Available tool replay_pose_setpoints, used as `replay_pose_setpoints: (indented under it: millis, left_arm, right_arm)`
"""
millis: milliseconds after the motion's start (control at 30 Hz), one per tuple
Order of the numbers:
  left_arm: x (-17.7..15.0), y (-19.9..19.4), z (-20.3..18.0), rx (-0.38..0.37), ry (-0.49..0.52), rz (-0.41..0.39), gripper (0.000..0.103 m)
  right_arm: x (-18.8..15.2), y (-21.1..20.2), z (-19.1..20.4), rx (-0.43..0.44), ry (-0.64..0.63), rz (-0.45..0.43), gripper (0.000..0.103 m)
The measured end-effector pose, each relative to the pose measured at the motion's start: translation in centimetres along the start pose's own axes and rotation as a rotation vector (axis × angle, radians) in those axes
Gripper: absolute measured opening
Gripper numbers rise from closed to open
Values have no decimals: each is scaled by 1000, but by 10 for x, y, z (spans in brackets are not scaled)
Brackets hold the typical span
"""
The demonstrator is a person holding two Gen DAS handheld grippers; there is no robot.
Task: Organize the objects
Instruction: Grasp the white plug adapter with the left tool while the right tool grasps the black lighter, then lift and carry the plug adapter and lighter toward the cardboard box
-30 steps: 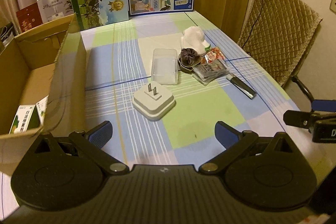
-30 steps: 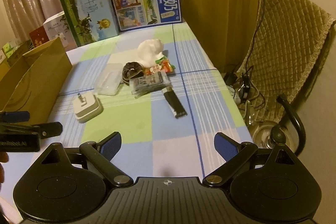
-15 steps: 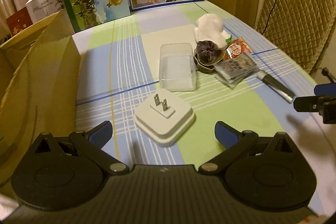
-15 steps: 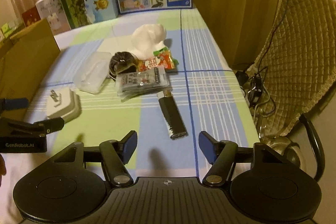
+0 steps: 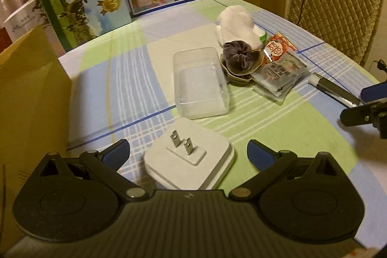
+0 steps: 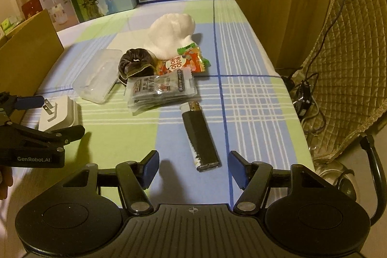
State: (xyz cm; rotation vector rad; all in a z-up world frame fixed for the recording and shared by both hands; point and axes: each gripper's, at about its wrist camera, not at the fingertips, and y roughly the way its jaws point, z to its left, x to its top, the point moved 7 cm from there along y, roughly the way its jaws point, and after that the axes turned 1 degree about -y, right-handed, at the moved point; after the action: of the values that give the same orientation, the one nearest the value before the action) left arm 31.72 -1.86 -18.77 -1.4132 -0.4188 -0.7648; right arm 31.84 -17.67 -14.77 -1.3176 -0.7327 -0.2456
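Both tongs have closed in on their targets vs 1 s ago. Cardboard box (image 5: 31,98) sits at counter (image 5: 302,137) left edge, prob the drop spot. Left tongs (image 5: 188,153) now straddle the white plug adapter (image 5: 191,156), jaws wide, pads not touching yet, so grasp looks imminent. Right tongs (image 6: 193,169) have narrowed a bit but are empty, lined up w/ black lighter (image 6: 199,137) just ahead. Clear case (image 5: 200,84), snack packets (image 6: 160,91), scrunchie (image 6: 135,62) lie untouched mid-counter
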Motion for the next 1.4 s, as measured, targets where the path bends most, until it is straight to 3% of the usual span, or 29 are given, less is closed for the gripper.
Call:
replay_pose_setpoints:
  millis: [200,333,567,767,833,867,1000,1233,1333,1400]
  left_arm:
    - [-7,-5,-1,-54,-51,44,92]
    - [-12,-23,-14,-88,-33,42,89]
    - [-5,-18,-11,-39,-25,15,87]
    - [-5,-10,-4,-60,-91,52,61]
    - [-8,-13,-6,-57,-92,51,61]
    - [-9,-15,-8,-61,-91,51,61]
    - [-21,-29,-14,-66,-94,64,60]
    - [-50,-61,-19,-70,-121,68,60]
    - [-56,-67,-18,-77,-135,63,61]
    - [-56,-68,-17,-80,-143,60,60]
  right_arm:
    - [2,3,-2,-5,5,-1,61]
    - [2,3,0,-6,-4,-3,61]
    - [2,3,1,-18,-9,-10,54]
    - [3,6,3,-56,-49,-23,42]
    - [3,5,5,-60,-52,-26,20]
    - [3,4,5,-61,-50,-24,19]
    - [-7,-3,15,-54,-43,-9,19]
    - [-38,-28,47,40,-55,9,20]
    - [-38,-26,54,46,-85,0,38]
    - [-36,-22,54,29,-86,-6,41]
